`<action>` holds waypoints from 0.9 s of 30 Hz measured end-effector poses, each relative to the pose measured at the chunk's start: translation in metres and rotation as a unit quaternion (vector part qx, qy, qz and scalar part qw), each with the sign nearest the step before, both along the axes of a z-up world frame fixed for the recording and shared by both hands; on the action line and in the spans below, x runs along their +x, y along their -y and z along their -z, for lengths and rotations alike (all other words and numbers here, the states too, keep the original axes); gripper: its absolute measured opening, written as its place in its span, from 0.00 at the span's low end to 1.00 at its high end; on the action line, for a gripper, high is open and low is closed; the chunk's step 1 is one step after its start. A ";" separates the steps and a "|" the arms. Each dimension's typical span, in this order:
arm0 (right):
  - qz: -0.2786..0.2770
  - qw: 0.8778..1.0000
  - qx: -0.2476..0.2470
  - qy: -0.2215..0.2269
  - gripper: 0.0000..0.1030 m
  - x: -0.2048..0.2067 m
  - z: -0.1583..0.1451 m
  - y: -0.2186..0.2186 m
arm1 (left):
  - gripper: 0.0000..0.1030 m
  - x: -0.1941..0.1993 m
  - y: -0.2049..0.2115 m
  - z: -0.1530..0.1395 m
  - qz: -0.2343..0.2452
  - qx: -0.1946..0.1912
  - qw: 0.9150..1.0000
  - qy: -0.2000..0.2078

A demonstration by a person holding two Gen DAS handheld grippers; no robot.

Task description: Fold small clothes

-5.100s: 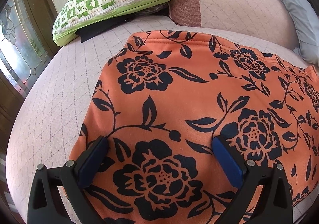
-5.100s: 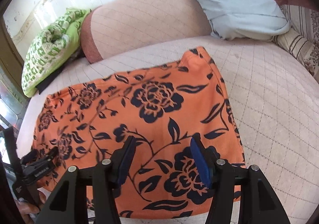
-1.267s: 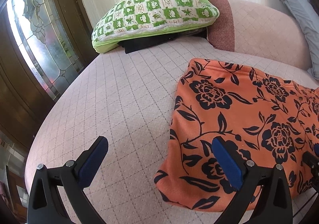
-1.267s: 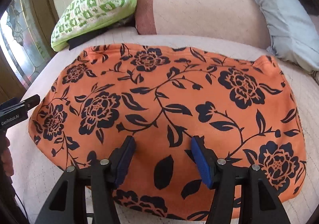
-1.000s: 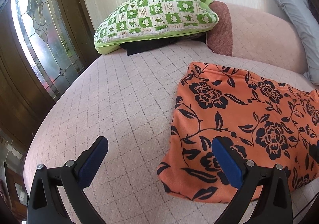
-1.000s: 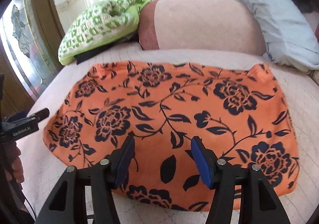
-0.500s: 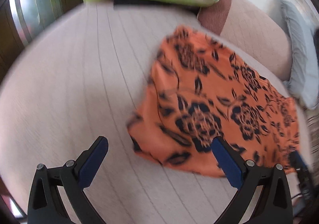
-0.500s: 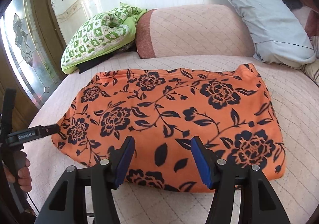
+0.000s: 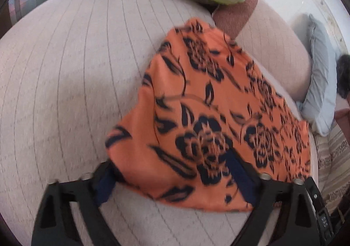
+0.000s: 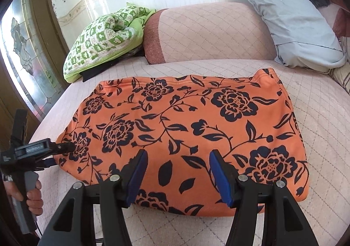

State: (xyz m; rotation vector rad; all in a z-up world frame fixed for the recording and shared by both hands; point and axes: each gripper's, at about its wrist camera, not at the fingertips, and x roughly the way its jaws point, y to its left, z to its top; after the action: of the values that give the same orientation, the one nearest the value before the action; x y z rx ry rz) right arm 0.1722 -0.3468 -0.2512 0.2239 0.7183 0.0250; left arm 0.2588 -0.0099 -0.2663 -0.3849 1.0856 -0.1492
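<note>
An orange garment with black flowers (image 10: 186, 125) lies flat on the pink quilted couch seat (image 10: 317, 101). It also shows in the left wrist view (image 9: 207, 119), blurred by motion. My left gripper (image 9: 172, 178) is open, its blue pads either side of the garment's near left corner. In the right wrist view the left gripper (image 10: 63, 152) reaches that corner from the left. My right gripper (image 10: 177, 178) is open and empty, just above the garment's front edge.
A green and white checked cushion (image 10: 105, 38) lies on a black item at the back left. A pink backrest cushion (image 10: 207, 31) and a grey pillow (image 10: 291, 16) stand behind the garment. A glazed wooden door (image 10: 26, 55) is at the left.
My left gripper has swung in from the bare seat and dropped to the garment's left corner. My right gripper has drawn back toward the front edge. The garment lies as before.
</note>
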 end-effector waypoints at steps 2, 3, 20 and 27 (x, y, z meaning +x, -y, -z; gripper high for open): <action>0.000 1.000 0.004 0.001 0.60 0.002 -0.001 0.001 | 0.50 0.010 0.000 0.003 -0.004 0.011 1.000 0.014; 0.000 1.000 0.006 0.001 0.60 0.004 -0.001 0.002 | 0.45 0.015 0.000 0.005 -0.005 0.012 1.000 0.018; 0.050 0.996 0.068 0.007 0.60 0.005 -0.004 0.050 | 0.16 0.004 0.035 -0.053 0.062 0.009 0.992 0.113; 0.100 0.990 0.095 0.022 0.60 -0.012 -0.013 0.111 | 0.15 -0.019 0.160 -0.121 0.165 0.045 0.969 0.179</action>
State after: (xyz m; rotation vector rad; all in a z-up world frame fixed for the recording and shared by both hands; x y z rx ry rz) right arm 0.1598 -0.4582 -0.2378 0.4753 0.6465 -0.0940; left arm 0.2399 -0.1704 -0.1451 -0.0861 0.7865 -0.4467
